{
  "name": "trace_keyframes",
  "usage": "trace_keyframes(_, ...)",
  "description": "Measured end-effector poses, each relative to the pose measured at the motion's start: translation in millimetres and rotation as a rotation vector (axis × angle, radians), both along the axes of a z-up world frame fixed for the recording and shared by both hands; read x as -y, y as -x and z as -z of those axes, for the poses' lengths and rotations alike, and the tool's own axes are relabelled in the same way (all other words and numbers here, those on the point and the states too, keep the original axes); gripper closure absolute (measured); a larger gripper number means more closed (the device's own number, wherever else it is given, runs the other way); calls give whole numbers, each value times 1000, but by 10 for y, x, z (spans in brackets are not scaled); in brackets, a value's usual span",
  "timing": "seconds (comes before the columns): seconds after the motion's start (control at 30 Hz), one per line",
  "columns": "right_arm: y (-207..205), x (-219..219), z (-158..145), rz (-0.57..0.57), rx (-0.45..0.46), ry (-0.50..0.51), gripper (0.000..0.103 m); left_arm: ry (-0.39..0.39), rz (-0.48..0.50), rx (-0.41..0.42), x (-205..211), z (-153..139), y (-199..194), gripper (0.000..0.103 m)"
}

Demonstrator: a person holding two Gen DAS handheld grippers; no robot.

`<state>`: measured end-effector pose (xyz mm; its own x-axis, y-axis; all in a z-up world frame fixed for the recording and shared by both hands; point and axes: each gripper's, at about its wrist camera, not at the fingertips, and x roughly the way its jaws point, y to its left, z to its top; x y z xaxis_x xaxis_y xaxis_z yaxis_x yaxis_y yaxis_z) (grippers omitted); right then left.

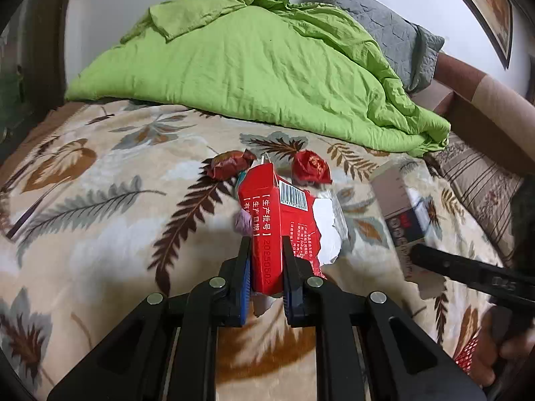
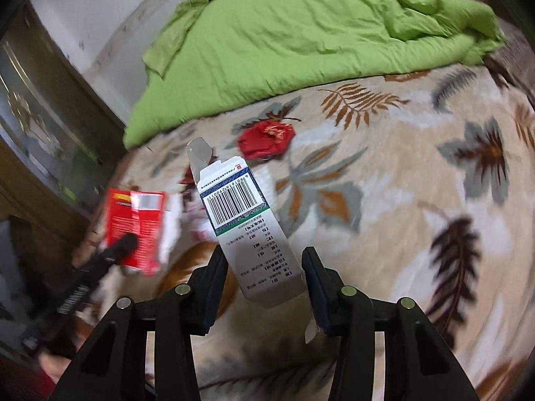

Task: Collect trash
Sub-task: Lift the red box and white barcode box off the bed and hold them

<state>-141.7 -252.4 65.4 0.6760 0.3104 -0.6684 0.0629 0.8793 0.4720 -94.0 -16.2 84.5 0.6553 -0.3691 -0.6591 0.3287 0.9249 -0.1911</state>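
Observation:
My left gripper (image 1: 265, 240) is shut on a flattened red carton (image 1: 267, 214) with a barcode and a torn white flap, held above the bed. It shows again, blurred, in the right wrist view as the red carton (image 2: 137, 220) with the left gripper (image 2: 123, 244) on it. My right gripper (image 2: 264, 254) is shut on a tilted white carton (image 2: 247, 220) with a barcode, open at its top. That white carton (image 1: 398, 207) appears at the right of the left wrist view. Two crumpled red wrappers (image 1: 230, 165) (image 1: 312, 167) lie on the blanket beyond; one red wrapper (image 2: 267, 137) shows in the right wrist view.
A leaf-patterned blanket (image 1: 100, 200) covers the bed. A bunched green quilt (image 1: 254, 67) and a grey pillow (image 1: 394, 30) lie at the far side. A dark wooden cabinet (image 2: 50, 127) stands by the bed's left. A hand (image 1: 511, 351) grips the right tool.

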Motion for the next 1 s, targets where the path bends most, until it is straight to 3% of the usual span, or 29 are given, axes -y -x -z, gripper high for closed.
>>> trace_keyframes(0.4, 664, -7, -19, 95, 54, 86, 53, -126, 8, 89, 234, 22, 619, 88)
trace_keyframes(1.0, 675, -34, -10, 119, 54, 129, 53, -174, -25, 112, 247, 70, 628, 88)
